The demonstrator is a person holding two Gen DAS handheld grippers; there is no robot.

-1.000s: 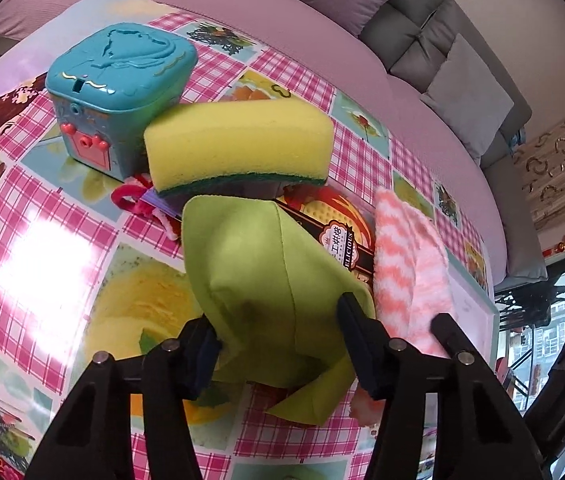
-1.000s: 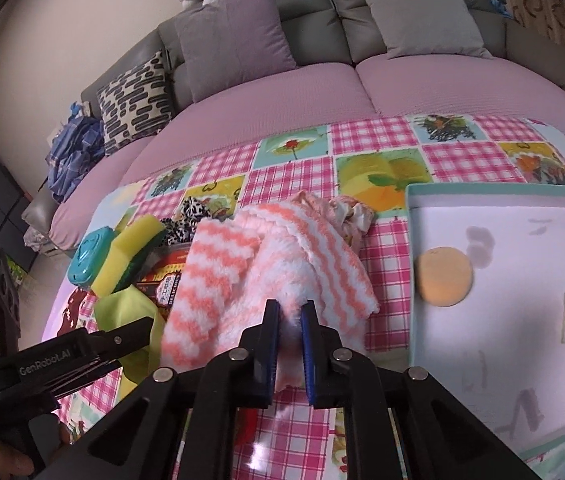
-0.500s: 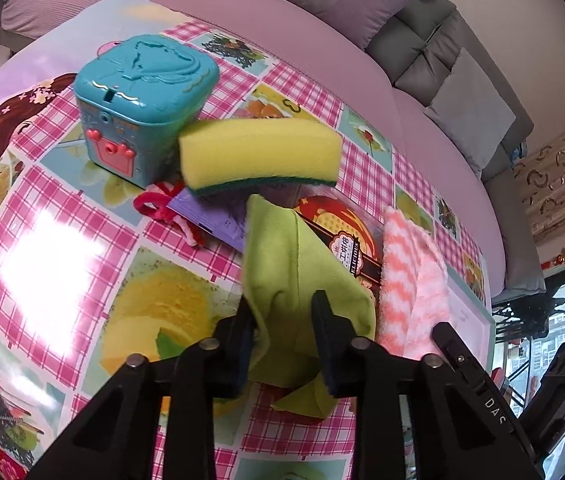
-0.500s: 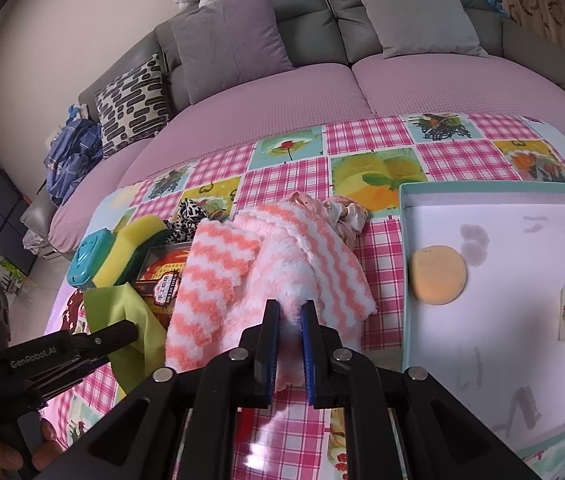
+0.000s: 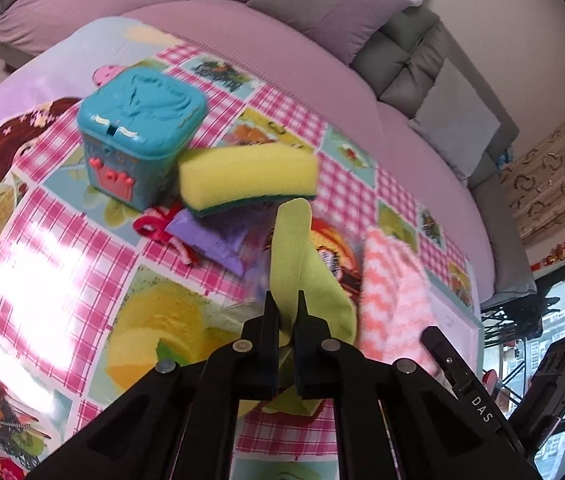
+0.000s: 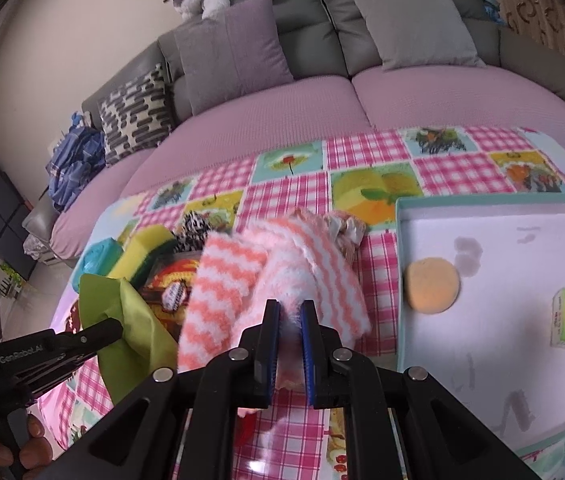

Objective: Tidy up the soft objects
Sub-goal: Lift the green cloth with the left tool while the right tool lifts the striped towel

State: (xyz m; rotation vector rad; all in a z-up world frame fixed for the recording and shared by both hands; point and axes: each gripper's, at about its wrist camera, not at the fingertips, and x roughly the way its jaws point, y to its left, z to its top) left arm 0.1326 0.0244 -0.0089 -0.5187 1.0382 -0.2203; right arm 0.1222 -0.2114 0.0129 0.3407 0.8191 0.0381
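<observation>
Both claws clamped | left claw [image 5: 287,305]: green cloth [image 5: 314,280] | right claw [image 6: 289,312]: striped towel [image 6: 282,264], grip hidden

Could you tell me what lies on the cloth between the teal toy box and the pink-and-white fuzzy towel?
In the left wrist view, the yellow sponge, a purple packet and the green cloth lie between the teal toy box and the fuzzy towel.

Our right gripper [image 6: 289,312] pinches the pink-and-white fuzzy cloth [image 6: 274,276] left of the white tray [image 6: 494,208], while our left gripper [image 6: 116,330], farther left, clamps a green cloth [image 6: 130,320].
</observation>
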